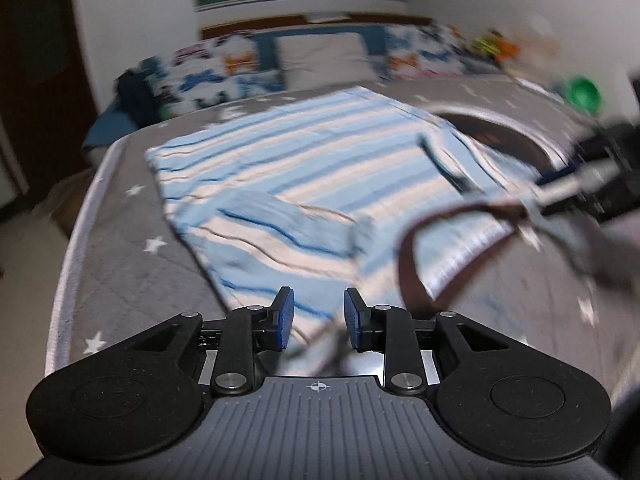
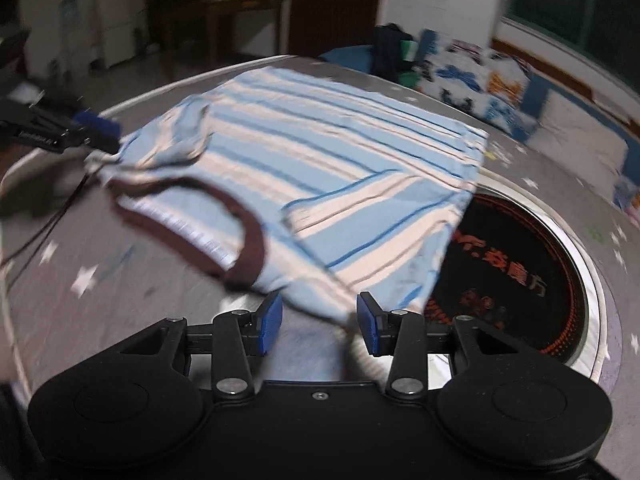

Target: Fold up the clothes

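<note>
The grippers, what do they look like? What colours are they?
Both look alike. The left gripper has black metal linkage bars with silver pivot bolts, two round black discs on its sides, a grey ribbed body with a small crosshair mark, and blue ridged fingers. The right gripper has blue fingers too, but a black body.

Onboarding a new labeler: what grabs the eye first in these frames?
The light-blue and white striped T-shirt with a brown collar, spread over the grey star-print bed cover. Next, the round black disc with orange lettering, partly under the shirt's edge. Both the left gripper and the right gripper are open at the shirt's near edge.
</note>
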`<state>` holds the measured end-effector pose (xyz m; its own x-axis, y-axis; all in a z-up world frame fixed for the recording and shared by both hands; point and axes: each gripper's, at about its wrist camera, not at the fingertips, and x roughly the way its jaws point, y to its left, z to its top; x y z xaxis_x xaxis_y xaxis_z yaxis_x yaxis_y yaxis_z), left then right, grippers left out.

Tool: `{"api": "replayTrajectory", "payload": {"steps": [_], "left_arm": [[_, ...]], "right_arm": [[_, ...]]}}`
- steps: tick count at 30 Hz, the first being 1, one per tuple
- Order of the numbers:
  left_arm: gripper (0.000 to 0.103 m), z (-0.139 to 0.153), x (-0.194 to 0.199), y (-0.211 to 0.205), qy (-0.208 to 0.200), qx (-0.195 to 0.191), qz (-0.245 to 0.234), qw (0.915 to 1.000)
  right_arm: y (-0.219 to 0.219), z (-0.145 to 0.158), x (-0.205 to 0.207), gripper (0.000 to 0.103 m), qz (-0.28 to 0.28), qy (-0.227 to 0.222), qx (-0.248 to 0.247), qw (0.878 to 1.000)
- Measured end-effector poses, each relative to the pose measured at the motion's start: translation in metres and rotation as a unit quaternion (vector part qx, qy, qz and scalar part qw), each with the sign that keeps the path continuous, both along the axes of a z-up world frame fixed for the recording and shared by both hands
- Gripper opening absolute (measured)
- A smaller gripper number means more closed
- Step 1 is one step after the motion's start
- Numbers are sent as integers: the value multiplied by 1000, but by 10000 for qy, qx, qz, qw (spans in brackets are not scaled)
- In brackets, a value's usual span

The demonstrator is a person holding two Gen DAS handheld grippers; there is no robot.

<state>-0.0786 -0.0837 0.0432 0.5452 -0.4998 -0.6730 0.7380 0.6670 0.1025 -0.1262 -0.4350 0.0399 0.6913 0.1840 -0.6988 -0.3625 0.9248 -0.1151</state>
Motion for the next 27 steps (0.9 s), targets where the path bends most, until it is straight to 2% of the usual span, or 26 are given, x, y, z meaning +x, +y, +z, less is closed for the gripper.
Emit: {"api": "replayTrajectory", "payload": {"steps": [4, 10, 13, 14, 17, 18, 20, 27], "left_arm": [[34, -11, -13, -9, -331, 366, -378, 9981], [38, -19, -23, -21, -674, 632, -840, 9922], [38, -25, -23, -30, -800, 762, -978, 9890], [38, -26, -23, -33, -844, 774, -1001, 9884], [14, -26, -19, -37, -894, 702, -1047, 9880], [11, -25, -18, -38, -898, 669, -1038, 9883], [10, -22, -15, -37, -931, 576, -985, 9891], [9, 10, 29, -35, -752, -202, -450, 9959]], "right_arm": [[12, -4, 6, 44, 191, -89, -256, 9995], [23, -6, 19, 43, 456, -73, -454, 9979], [20, -5, 19, 32, 474, -35, -413, 9980], [20, -5, 20, 26, 479, -29, -385, 9981], [20, -3, 24, 12, 460, -15, -330, 9984], [18, 0, 26, 10, 435, -31, -291, 9986], [15, 5, 30, 7, 385, -63, -212, 9990], [1, 18, 52, 6, 209, -174, 30, 9996]]}}
